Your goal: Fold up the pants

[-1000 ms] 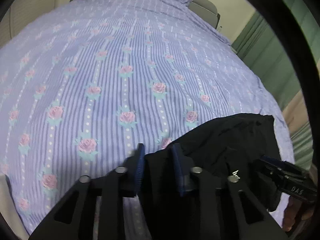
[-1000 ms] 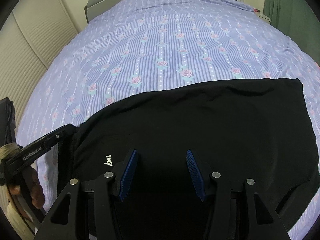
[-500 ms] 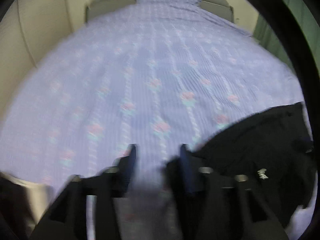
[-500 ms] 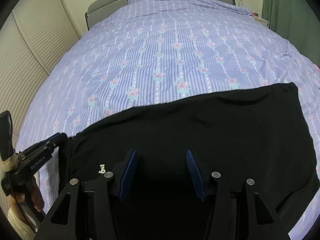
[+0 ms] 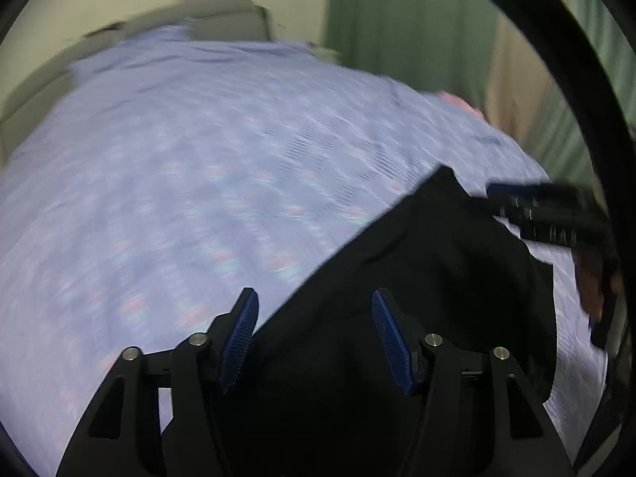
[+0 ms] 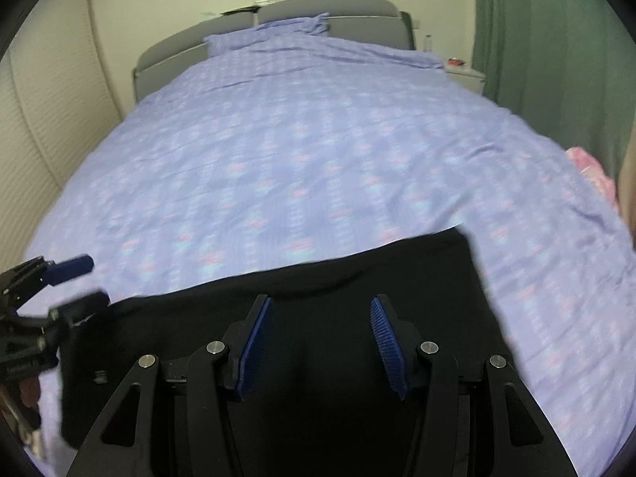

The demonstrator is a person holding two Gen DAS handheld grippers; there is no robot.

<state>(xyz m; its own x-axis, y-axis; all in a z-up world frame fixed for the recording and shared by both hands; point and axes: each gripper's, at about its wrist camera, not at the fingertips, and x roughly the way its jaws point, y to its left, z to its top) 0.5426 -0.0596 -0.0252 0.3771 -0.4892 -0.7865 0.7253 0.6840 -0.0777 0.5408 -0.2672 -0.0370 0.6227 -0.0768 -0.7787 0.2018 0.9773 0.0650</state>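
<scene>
While its jaws have just been opening, the left gripper hangs spread over the near edge of the black pants, nothing pinched between its blue pads. The right gripper is likewise spread, its pads apart above the dark cloth. Folded into a broad block, the pants lie at the near end of the lilac flowered bedspread, long axis running crosswise to the bed, from side to side.
</scene>
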